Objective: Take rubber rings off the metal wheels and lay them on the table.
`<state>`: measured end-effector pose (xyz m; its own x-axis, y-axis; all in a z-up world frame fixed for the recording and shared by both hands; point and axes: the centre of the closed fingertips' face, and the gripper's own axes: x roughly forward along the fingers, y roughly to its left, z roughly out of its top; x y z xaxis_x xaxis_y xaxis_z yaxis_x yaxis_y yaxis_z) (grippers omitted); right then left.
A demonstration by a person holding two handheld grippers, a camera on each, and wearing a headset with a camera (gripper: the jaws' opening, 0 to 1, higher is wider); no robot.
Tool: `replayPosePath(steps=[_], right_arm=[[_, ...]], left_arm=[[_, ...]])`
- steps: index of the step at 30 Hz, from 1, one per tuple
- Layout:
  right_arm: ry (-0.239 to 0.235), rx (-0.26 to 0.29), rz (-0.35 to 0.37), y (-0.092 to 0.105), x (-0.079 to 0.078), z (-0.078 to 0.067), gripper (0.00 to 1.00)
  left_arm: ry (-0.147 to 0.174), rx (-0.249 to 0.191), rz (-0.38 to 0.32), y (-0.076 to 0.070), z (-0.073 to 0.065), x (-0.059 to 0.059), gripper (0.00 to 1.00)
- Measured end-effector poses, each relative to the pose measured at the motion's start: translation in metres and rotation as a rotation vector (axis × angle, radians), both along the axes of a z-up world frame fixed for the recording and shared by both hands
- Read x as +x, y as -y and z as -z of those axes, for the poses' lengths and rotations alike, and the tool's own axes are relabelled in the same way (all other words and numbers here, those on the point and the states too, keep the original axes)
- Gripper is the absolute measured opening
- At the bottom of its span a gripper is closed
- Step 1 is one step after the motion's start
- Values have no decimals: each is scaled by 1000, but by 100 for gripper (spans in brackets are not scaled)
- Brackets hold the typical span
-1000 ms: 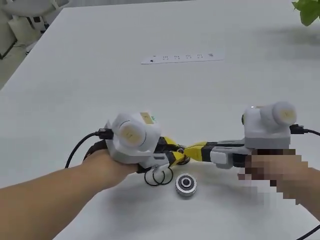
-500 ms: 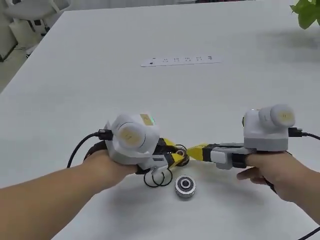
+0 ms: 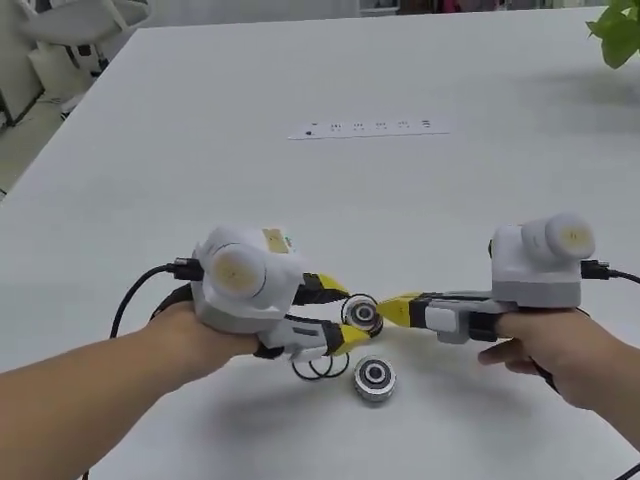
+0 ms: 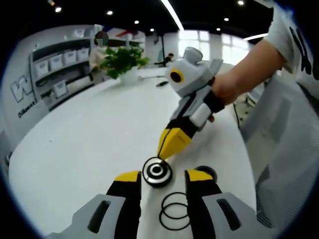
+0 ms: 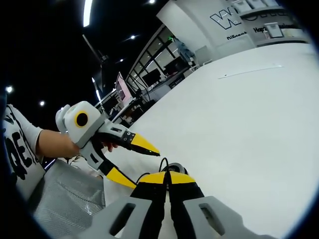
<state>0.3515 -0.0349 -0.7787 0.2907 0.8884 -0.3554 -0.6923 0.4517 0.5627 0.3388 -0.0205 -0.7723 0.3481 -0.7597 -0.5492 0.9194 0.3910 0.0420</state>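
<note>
A metal wheel [image 3: 361, 313] [image 4: 157, 172] with a black rubber ring on its rim sits between the spread yellow tips of my left gripper [image 3: 347, 312] [image 4: 163, 175], which is open. My right gripper [image 3: 392, 308] [image 5: 167, 178] comes in from the right, shut, its tips pinching the wheel's rubber ring [image 5: 167, 164] at the edge. A second wheel [image 3: 373, 379] [image 4: 205, 171] lies on the white table just in front. Two loose rubber rings [image 3: 320, 366] [image 4: 174, 211] lie overlapping on the table under the left gripper.
A white power strip [image 3: 368, 128] lies far back at the table's middle. Plant leaves [image 3: 620, 25] show at the far right corner. A black cable [image 3: 140, 292] trails left from the left gripper. Chairs [image 3: 70, 20] stand beyond the far left edge.
The left gripper's jaws have opened around the wheel and it has drawn slightly left. The right gripper stays pinched at the wheel's rim. The head camera shifted a little.
</note>
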Motion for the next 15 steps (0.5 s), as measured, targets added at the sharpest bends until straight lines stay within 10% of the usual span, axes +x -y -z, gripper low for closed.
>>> replayPosePath(steps=[15], right_arm=[[16,21,-49,-12,-9,-15,0]], left_arm=[[1,-61,-9,-26,-23,-15,56]])
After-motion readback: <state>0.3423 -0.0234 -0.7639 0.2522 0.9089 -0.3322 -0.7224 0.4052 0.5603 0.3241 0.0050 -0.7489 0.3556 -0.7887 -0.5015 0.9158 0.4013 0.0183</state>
